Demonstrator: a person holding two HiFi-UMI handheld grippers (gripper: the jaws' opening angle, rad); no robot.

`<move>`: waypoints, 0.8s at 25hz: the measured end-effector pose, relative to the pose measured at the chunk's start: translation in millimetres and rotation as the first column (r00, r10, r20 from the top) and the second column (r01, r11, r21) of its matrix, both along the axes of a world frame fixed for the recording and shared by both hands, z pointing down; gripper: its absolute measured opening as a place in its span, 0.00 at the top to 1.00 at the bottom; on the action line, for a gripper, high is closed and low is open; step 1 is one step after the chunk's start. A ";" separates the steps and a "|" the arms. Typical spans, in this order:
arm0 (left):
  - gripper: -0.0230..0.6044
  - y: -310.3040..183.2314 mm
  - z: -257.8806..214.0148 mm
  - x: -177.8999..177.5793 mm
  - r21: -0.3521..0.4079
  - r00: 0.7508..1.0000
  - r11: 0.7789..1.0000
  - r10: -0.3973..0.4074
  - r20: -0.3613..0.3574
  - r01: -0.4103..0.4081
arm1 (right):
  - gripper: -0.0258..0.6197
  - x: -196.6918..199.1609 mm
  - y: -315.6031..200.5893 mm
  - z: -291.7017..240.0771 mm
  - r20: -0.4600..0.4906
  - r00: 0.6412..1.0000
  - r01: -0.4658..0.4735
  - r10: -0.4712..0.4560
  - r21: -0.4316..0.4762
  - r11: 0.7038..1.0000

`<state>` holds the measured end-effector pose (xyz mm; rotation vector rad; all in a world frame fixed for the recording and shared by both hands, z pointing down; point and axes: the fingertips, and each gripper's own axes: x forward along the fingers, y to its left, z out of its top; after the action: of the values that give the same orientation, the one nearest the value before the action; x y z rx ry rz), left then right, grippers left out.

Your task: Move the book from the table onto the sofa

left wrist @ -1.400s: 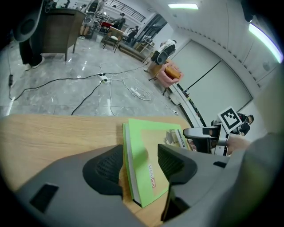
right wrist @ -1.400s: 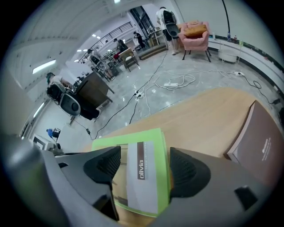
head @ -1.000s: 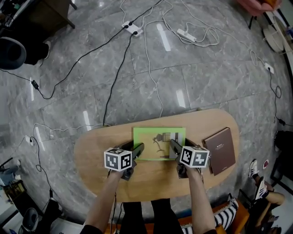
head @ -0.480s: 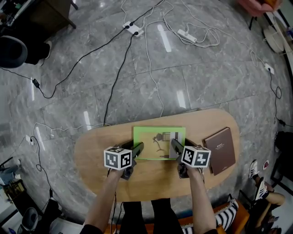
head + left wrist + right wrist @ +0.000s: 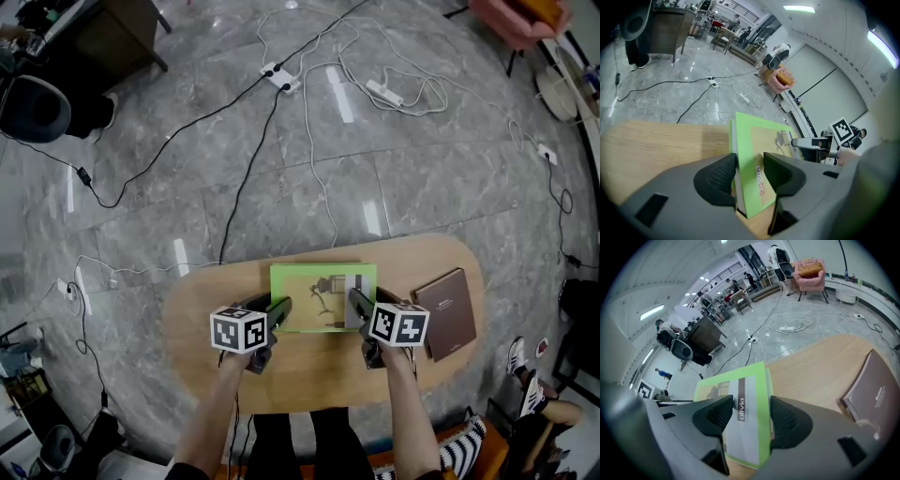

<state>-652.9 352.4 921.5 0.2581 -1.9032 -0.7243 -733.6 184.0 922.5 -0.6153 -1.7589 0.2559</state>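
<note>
**Item 1, left claw** (image 5: 747, 176). Its jaws have just been closing, and we find them pinching the left edge of the book (image 5: 761, 138). One pad is on the green cover and the other is under the page block. We judge the edge-on bite is chosen because a flat book offers nothing else to hold.

**Item 2, right claw** (image 5: 747, 420). Its jaws have likewise just been closing. They pinch the opposite, right edge, with one pad on the grey title strip and the other beneath. We judge two matching grips are used so the thin cover stays level and the pages do not sag or fan open.

**Item 3, book.** It has a green cover with a picture panel and is held between the two claws over the middle of the table (image 5: 197, 309). It appears to us just clear of the wood, and it is not yet on any sofa.

**Item 4, table.** It is an oval with a wooden top, and we stand at its near long side.

**Item 5, brown book** (image 5: 448, 314). It lies flat near the table's right end, apart from the green one and untouched. We take it to be no part of this job.

**Item 6, floor** (image 5: 422, 187). It is grey polished stone crossed by loose cables (image 5: 309, 122) and a power strip (image 5: 384, 91). We rate these a tripping risk on any carry.

**Item 7, pink armchair** (image 5: 808, 270). It stands far across the room. We cannot tell whether this is the intended sofa.
</note>
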 end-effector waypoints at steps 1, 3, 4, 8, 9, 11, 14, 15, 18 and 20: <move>0.65 1.4 -5.1 0.4 -0.002 1.000 1.000 0.002 0.004 -0.002 | 0.54 0.6 1.4 -4.7 0.003 1.000 0.000 0.000 -0.002 1.000; 0.65 3.9 -17.5 3.2 -0.004 1.000 1.000 0.008 0.007 -0.008 | 0.54 3.4 4.0 -17.0 0.006 1.000 -0.002 0.002 -0.007 1.000; 0.66 5.0 -24.7 5.0 -0.005 1.000 1.000 0.011 0.008 -0.011 | 0.54 5.2 5.2 -24.1 0.007 1.000 -0.003 0.003 -0.010 1.000; 0.66 8.1 -58.6 12.8 -0.016 1.000 1.000 0.013 0.013 -0.013 | 0.54 12.7 8.0 -55.7 0.005 1.000 0.002 -0.002 -0.015 1.000; 0.66 7.4 -67.9 15.6 -0.017 1.000 1.000 0.012 0.014 -0.012 | 0.54 15.2 7.5 -64.8 0.007 1.000 0.005 -0.005 -0.015 1.000; 0.66 5.2 -87.3 22.3 -0.013 1.000 1.000 0.009 0.016 -0.009 | 0.54 21.0 6.2 -84.8 0.018 1.000 0.010 -0.010 -0.017 1.000; 0.66 4.6 -117.9 32.5 -0.003 1.000 1.000 0.007 0.008 -0.007 | 0.54 29.0 6.0 -118.9 0.036 0.999 0.023 -0.022 -0.007 1.000; 0.66 4.8 -129.0 35.5 0.000 1.000 1.000 0.009 0.005 -0.009 | 0.54 31.2 6.1 -131.5 0.040 0.999 0.026 -0.026 -0.001 1.000; 0.66 1.9 -165.0 47.2 0.018 1.000 1.000 0.014 0.000 -0.014 | 0.54 41.8 2.0 -169.7 0.040 0.999 0.034 -0.035 0.019 0.999; 0.66 -2.1 -188.4 56.4 0.028 1.000 0.999 0.017 0.002 -0.017 | 0.54 51.2 -2.1 -194.2 0.044 0.998 0.036 -0.037 0.028 0.999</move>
<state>-596.5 350.3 733.1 0.2927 -1.8914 -0.7396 -682.4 181.9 728.2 -0.6375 -1.7888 0.1941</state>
